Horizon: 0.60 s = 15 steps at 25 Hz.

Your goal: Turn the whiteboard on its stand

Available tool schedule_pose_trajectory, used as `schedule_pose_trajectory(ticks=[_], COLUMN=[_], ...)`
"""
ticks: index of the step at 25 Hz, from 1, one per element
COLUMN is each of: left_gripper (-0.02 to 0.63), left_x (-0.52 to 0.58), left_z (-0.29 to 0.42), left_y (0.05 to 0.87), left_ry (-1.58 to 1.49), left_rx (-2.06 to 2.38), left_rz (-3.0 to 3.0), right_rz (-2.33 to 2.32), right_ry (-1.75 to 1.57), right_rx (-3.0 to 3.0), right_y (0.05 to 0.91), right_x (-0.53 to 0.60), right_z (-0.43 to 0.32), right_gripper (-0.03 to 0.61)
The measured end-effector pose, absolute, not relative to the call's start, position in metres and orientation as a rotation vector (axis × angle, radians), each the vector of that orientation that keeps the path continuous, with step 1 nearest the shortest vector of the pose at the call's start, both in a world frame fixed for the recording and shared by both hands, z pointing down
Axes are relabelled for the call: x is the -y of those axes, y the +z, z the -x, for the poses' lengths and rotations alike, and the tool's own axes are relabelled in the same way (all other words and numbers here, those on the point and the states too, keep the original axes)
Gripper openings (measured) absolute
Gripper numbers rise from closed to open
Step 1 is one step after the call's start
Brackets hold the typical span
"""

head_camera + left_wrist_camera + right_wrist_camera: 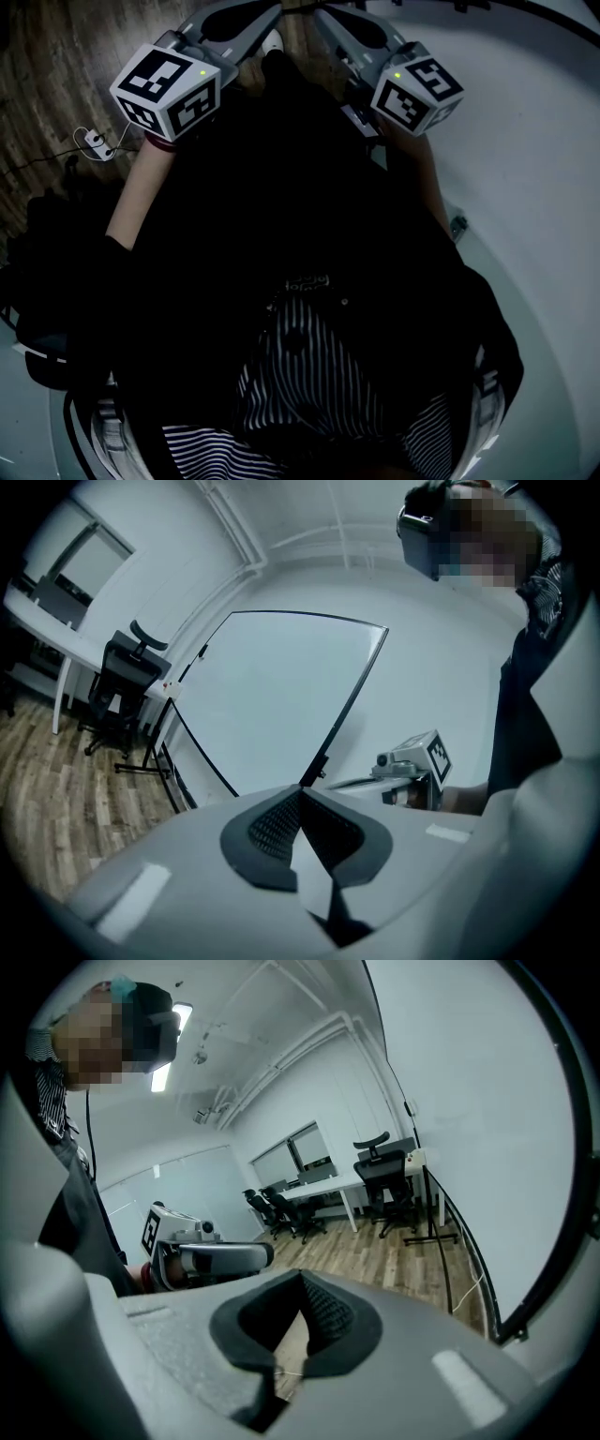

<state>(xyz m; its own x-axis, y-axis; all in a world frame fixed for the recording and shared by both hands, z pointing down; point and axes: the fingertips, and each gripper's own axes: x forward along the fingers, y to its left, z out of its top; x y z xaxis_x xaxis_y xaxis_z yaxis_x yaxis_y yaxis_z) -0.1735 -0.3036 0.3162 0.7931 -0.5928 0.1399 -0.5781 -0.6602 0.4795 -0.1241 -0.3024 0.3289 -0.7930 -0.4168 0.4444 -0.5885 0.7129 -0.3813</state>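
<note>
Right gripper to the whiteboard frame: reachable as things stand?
Probably yes. In the right gripper view the whiteboard fills the right side, and its black frame runs close beside the right gripper with nothing visibly blocking the way. The jaws are shut, so a push looks possible; gripping needs them opened.

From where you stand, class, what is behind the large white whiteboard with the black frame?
Behind the whiteboard, past its left edge, stand a black office chair and a white desk. Whatever is directly behind its panel is covered.

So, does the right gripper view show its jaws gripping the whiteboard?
No, the right gripper is shut on nothing, with the whiteboard apart at the picture's right.
</note>
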Motion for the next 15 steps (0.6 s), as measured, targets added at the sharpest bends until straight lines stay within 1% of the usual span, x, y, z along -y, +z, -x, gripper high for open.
schedule_pose_trajectory(ticks=[5,9,15], left_gripper=[0.003,0.003,0.003], left_x=[0.355,0.405,0.434], left_z=[0.158,0.122,0.065], left_y=[0.291,0.276,0.249], left_ry=[-0.027,-0.055,-0.067], left_rx=[0.906,0.911,0.867], left_rz=[-2.505,-2.523,-2.586], right_rz=[-0.761,-0.745,-0.770], right_ry=[0.725,0.684,0.640], right_rx=[2.628,2.664,2.701], right_y=[0.310,0.302,0.280], right_x=[0.348,0.393,0.417], right_z=[0.110,0.082,0.036], right_gripper=[0.000,0.000,0.000])
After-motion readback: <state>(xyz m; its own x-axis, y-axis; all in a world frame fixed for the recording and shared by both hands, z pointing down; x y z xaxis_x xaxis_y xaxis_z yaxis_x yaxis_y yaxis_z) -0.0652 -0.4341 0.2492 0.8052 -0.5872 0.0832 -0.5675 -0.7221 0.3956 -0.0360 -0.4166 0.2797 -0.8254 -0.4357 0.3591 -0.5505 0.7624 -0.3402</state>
